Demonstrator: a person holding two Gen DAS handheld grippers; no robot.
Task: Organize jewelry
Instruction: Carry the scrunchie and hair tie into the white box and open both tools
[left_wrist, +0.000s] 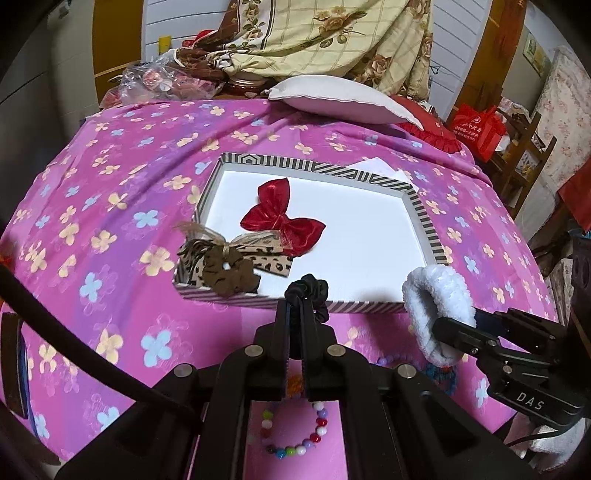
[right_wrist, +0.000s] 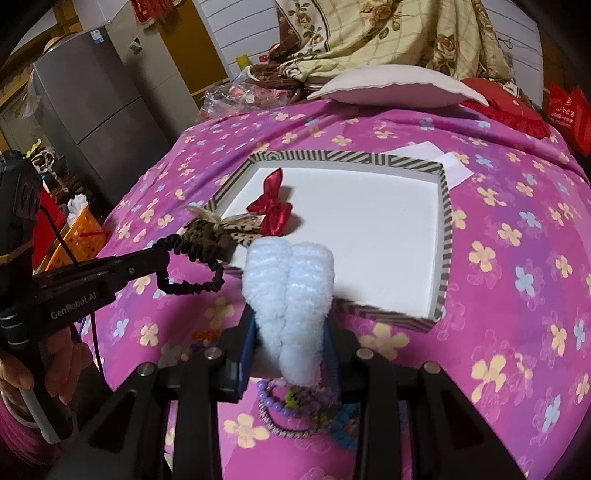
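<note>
A striped-rim box (left_wrist: 421, 206) with a white floor lies on the pink flowered bedspread; it also shows in the right wrist view (right_wrist: 445, 229). Inside lie a red bow (left_wrist: 282, 218) and a leopard-print bow with a brown scrunchie (left_wrist: 229, 273). My left gripper (left_wrist: 295, 302) is shut on a black scrunchie (left_wrist: 306, 288) just before the box's near rim; the black scrunchie hangs as a loop in the right wrist view (right_wrist: 192, 266). My right gripper (right_wrist: 291, 332) is shut on a fluffy pale-blue scrunchie (right_wrist: 291, 295) near the box's near edge.
A colourful bead bracelet (left_wrist: 295, 439) lies on the bedspread under my left gripper. Purple beads and other bracelets (right_wrist: 295, 406) lie under my right gripper. A white pillow (left_wrist: 343, 98) and a floral quilt sit at the back. A grey fridge (right_wrist: 96, 99) stands left.
</note>
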